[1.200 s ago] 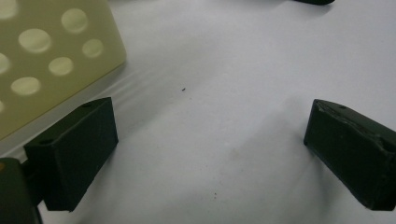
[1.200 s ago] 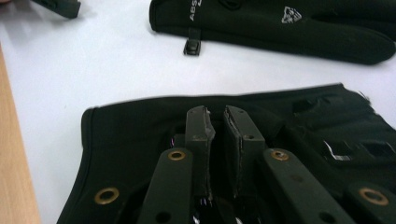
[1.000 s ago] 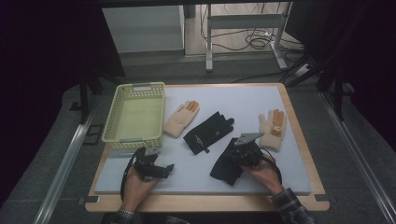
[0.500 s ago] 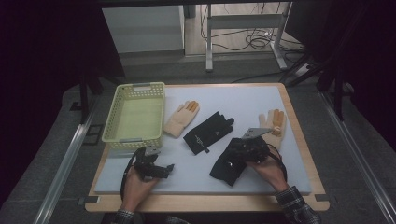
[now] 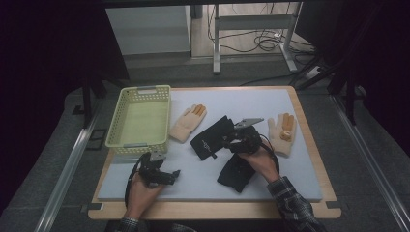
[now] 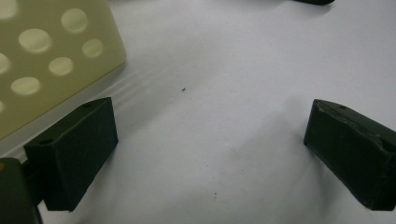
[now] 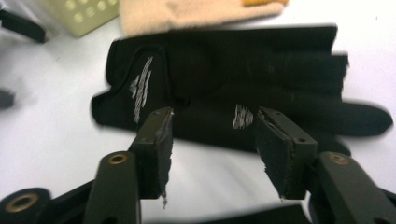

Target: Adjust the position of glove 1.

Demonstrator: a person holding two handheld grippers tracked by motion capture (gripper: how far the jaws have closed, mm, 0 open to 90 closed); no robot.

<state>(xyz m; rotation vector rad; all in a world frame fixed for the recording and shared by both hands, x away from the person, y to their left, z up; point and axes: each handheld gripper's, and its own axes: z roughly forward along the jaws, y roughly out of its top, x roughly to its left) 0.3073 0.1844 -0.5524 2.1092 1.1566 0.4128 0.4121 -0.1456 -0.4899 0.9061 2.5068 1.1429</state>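
Note:
Two black gloves lie on the white mat (image 5: 203, 169). One black glove (image 5: 212, 137) (image 7: 233, 79) is spread out mid-table with white print on it. The other black glove (image 5: 237, 173) lies nearer the front, partly under the person's right hand. My right gripper (image 5: 231, 142) (image 7: 212, 121) hovers at the near edge of the spread glove. Its jaws have just been opening and stand open with nothing pressed between the pads. My left gripper (image 5: 170, 175) (image 6: 210, 135) rests open over bare mat at the front left, holding nothing.
A pale green perforated basket (image 5: 140, 121) (image 6: 46, 51) stands at the left, close beside my left gripper. A tan glove (image 5: 187, 123) (image 7: 187, 11) lies between the basket and the spread black glove. Another tan glove (image 5: 283, 133) lies near the right edge.
The right gripper has moved left and away from the person, from over the front black glove to the edge of the spread one, and its jaws have widened. The left gripper has stayed put.

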